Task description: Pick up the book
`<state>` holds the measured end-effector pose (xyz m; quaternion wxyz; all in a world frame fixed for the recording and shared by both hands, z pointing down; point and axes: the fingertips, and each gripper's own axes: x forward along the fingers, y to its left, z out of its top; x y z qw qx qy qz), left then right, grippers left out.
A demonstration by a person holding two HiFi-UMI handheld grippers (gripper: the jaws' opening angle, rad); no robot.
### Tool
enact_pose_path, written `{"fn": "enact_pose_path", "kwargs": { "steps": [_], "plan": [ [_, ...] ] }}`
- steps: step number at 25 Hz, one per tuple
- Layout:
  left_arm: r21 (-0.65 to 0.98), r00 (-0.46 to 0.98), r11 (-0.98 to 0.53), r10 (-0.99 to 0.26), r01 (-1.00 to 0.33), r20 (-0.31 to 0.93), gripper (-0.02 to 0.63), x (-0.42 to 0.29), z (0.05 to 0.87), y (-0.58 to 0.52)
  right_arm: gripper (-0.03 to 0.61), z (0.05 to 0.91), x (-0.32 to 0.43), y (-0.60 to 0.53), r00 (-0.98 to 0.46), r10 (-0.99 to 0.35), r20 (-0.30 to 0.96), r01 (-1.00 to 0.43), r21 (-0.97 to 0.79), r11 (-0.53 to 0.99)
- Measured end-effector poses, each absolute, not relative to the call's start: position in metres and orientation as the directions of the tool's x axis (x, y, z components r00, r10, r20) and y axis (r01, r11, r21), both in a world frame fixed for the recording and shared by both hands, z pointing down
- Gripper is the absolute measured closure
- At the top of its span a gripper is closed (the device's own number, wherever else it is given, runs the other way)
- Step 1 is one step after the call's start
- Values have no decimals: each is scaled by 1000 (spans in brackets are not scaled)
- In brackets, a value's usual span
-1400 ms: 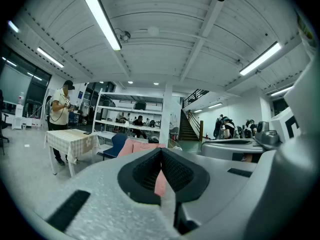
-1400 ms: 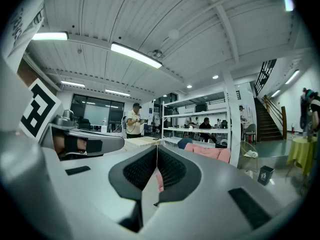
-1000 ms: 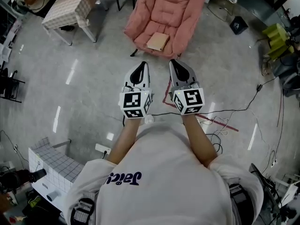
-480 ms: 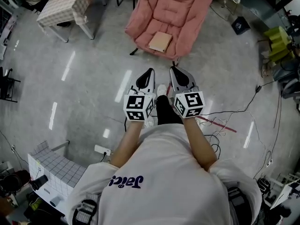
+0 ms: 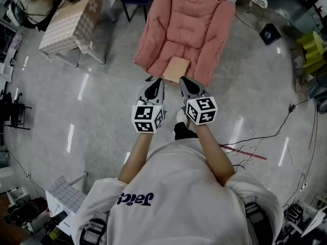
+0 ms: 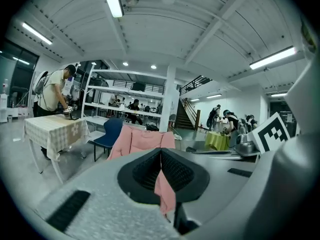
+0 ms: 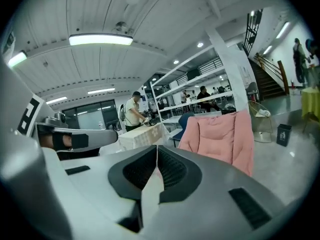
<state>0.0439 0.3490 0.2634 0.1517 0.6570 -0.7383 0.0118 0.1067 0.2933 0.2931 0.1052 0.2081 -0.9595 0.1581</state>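
A grey polished floor [image 5: 102, 86] fills most of the head view. On it stands a pink cushioned armchair [image 5: 186, 32], with a table under a checked cloth [image 5: 71, 22] well apart to its left. The person's white shirt [image 5: 179, 188] bears dark-blue script lettering [image 5: 135, 198], too distorted to read surely. Both bare forearms reach forward, side by side. They hold the left gripper [image 5: 155, 86] and the right gripper [image 5: 188, 83] close together, pointing slightly downward at the chair. Each gripper has its jaws pressed together, with nothing between them. Their cubes [image 5: 148, 118] carry black-and-white square markers. The tan book [image 5: 176, 69] lies flat at the front of the seat cushion, just ahead of both tips.
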Motion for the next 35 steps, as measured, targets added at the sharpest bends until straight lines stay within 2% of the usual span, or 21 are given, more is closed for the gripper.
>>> {"fn": "enact_pose_path", "kwargs": {
  "steps": [5,17,23,31,33,35],
  "plan": [
    [184,-75,135,-951,-974,298,597,17,280,275,560,297,92,226,-886,-376,272,-448,-290,846],
    [231,27,92,-885,-969,465,597,-15,369,181,560,390,93,142,-795,-400,457,-576,-359,735],
    [275,159,5,-806,-961,570,597,-40,442,143,560,454,76,116,-712,-422,561,-666,-349,660],
    [337,263,-17,-665,-941,699,594,-83,560,89,558,576,54,84,-597,-331,730,-757,-378,533],
    [368,297,-17,-627,-930,720,571,-90,592,74,554,604,49,74,-585,-316,747,-772,-394,499],
    [402,335,-12,-578,-915,744,501,-95,627,63,506,631,43,65,-577,-298,760,-787,-418,454]
  ]
}}
